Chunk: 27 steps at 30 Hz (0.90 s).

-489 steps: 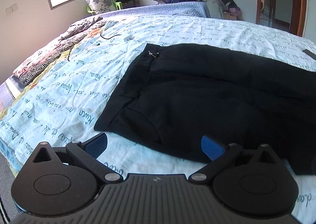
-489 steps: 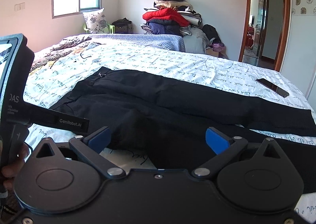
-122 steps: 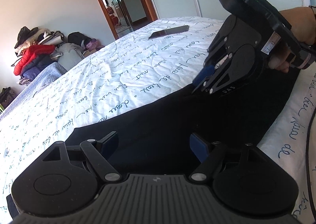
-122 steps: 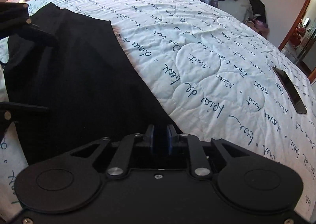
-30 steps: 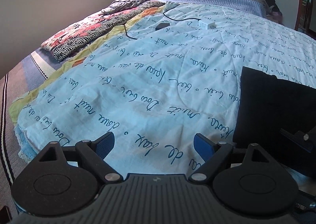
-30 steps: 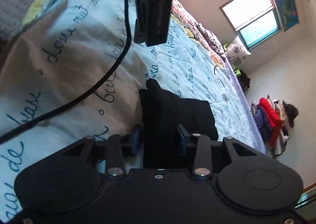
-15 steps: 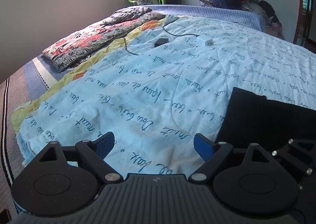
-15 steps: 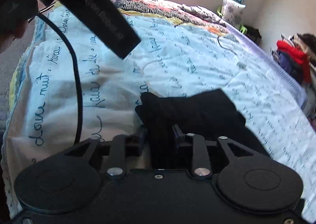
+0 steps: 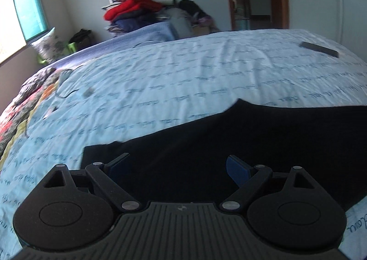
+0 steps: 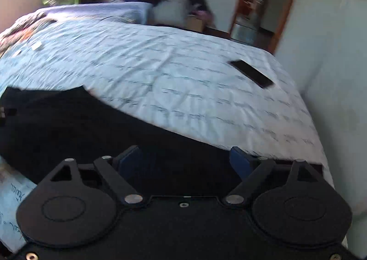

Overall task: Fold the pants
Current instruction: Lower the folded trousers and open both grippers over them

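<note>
Left wrist view: left gripper spread apart, empty, above black pants lying on bedspread. Right gripper likewise spread, empty. Risk judged: top layer alone pinched, fold skewed. Phone at 1 o'clock, well apart.

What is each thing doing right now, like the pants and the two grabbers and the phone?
pants: folded, lying flat on the bed.
left gripper: open, holding nothing, over the pants.
right gripper: open, holding nothing, over the pants.
phone: lying flat on the quilt, screen dark.
</note>
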Motion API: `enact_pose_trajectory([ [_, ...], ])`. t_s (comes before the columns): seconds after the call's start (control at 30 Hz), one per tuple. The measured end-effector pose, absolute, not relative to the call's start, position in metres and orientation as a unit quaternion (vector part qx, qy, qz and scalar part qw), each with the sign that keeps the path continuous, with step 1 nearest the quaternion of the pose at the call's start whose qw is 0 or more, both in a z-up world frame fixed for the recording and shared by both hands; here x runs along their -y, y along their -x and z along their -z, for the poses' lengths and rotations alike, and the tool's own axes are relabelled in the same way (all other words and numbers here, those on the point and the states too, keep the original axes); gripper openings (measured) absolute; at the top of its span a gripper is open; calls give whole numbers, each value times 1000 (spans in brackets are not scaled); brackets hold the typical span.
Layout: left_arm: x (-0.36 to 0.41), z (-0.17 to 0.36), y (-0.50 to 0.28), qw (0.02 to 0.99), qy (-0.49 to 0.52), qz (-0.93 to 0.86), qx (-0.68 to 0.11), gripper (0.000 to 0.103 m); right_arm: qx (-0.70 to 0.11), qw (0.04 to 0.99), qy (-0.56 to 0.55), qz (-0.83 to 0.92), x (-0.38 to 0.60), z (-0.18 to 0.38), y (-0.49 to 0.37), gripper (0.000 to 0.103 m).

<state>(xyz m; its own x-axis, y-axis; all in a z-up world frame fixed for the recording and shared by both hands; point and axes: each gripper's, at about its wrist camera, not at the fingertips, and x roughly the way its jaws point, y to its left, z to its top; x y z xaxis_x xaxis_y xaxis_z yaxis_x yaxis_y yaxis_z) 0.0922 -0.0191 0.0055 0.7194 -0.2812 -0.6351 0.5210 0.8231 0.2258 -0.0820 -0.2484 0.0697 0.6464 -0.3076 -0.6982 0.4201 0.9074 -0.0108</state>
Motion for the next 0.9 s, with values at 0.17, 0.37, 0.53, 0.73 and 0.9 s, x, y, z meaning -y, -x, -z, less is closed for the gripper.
enact_pose_trajectory([
  [0.17,79,39,-85,878,-239,248,-332,93,-351,917,-98,161,242,-36,76,95],
  [0.37,94,46,-58,883,-292,220,-293,96,-414,894,3,170,247,58,56,100],
  [0.53,104,21,-47,888,-298,225,-267,97,-373,890,-32,260,296,40,108,100],
  [0.73,174,27,-30,867,-275,292,-296,96,-399,872,-84,271,349,55,165,101],
  [0.9,230,36,13,842,-294,360,-272,96,-294,871,-173,353,372,37,227,95],
])
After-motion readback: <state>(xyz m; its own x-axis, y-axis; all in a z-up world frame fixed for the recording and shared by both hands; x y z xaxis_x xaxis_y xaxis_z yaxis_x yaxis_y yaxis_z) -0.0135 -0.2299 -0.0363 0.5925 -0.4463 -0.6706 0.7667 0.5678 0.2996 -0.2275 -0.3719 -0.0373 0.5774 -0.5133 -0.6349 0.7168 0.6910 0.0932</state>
